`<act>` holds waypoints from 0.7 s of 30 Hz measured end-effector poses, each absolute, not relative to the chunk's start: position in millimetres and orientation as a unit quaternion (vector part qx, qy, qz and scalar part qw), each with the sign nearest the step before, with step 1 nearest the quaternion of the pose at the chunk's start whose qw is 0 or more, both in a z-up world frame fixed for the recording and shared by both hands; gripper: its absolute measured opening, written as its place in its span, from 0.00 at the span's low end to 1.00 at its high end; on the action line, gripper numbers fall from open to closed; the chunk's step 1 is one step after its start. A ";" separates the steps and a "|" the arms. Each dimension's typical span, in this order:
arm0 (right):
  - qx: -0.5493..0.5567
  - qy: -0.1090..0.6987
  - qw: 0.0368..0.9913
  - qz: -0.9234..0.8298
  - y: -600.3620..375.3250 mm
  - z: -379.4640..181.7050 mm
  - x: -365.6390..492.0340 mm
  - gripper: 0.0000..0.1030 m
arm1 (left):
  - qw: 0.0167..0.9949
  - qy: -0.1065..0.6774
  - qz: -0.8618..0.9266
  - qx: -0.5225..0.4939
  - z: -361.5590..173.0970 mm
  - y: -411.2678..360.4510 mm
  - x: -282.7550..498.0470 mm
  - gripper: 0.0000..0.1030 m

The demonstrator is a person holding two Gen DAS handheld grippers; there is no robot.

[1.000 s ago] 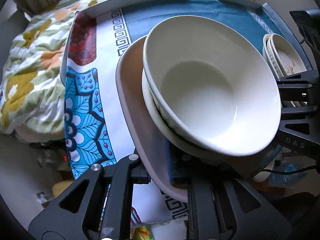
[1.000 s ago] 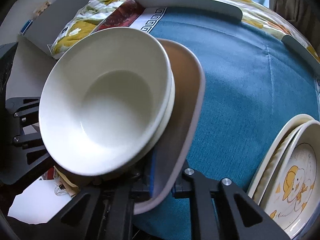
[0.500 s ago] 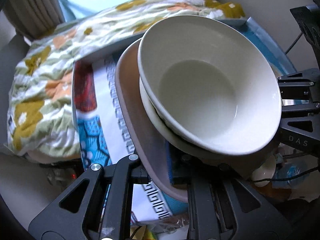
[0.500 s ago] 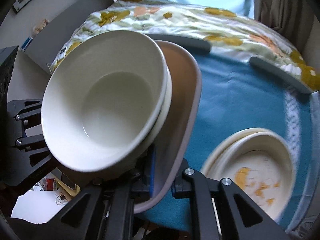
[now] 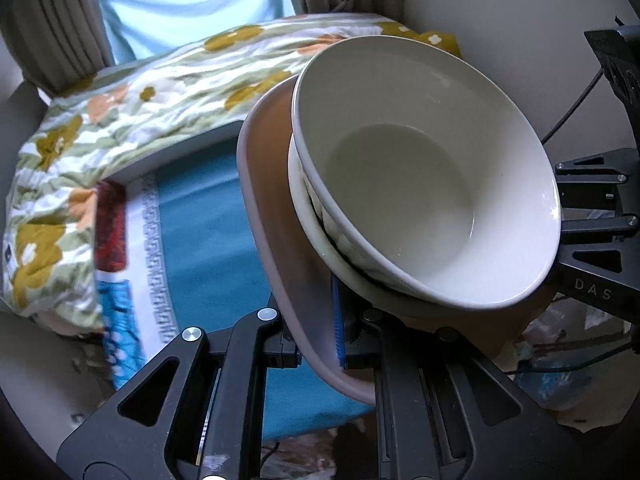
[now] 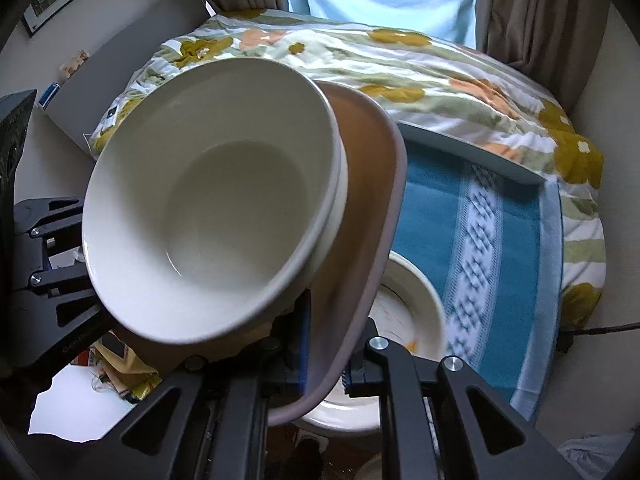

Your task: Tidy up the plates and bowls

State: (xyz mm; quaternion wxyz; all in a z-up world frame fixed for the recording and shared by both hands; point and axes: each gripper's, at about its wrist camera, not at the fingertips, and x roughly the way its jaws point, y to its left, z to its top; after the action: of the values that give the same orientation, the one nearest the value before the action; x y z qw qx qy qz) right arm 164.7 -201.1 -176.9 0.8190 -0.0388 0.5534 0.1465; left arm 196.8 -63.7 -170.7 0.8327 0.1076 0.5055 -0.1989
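The left gripper (image 5: 320, 340) is clamped on the near rim of a tan, pink-edged plate (image 5: 276, 264); its blue pads pinch the rim from both sides. In the left wrist view the plate's long axis runs from the gripper up and away toward the flowered quilt (image 5: 120, 112), and the plate is tilted, its open face turned to the right. Two white bowls sit nested on it: the top bowl (image 5: 404, 184) inside a lower bowl (image 5: 304, 204), of which only the rim shows, both mouths leaning the same way. The whole stack is held in the air above the blue cloth (image 5: 200, 220) covering the desk, over its near edge. At the right edge of this view, the other gripper's black frame bears the letters "DAS".

The right gripper (image 6: 324, 356) is likewise closed on the opposite rim of the same plate (image 6: 372, 208), with the bowl (image 6: 216, 208) tipped to the left here. Below the plate, a white dish (image 6: 412, 304) with orange marks rests on the cloth (image 6: 512, 248), near the desk's front edge.
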 end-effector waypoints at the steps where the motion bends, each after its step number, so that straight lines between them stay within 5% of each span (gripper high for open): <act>1: -0.039 0.556 0.817 0.147 -208.1 -180.4 164.1 0.11 | 0.831 0.510 -0.199 0.104 -175.8 -70.2 195.0 0.09; 21: -0.025 0.591 0.791 0.157 -272.9 -263.4 143.4 0.11 | 0.806 0.560 -0.175 0.077 -264.5 -135.6 166.4 0.09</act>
State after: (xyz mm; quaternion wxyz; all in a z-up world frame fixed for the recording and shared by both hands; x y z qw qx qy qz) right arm 143.4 -272.9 -263.4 0.7911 -0.0248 0.5908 0.1566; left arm 166.4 -135.6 -264.5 0.8061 0.0773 0.5600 -0.1750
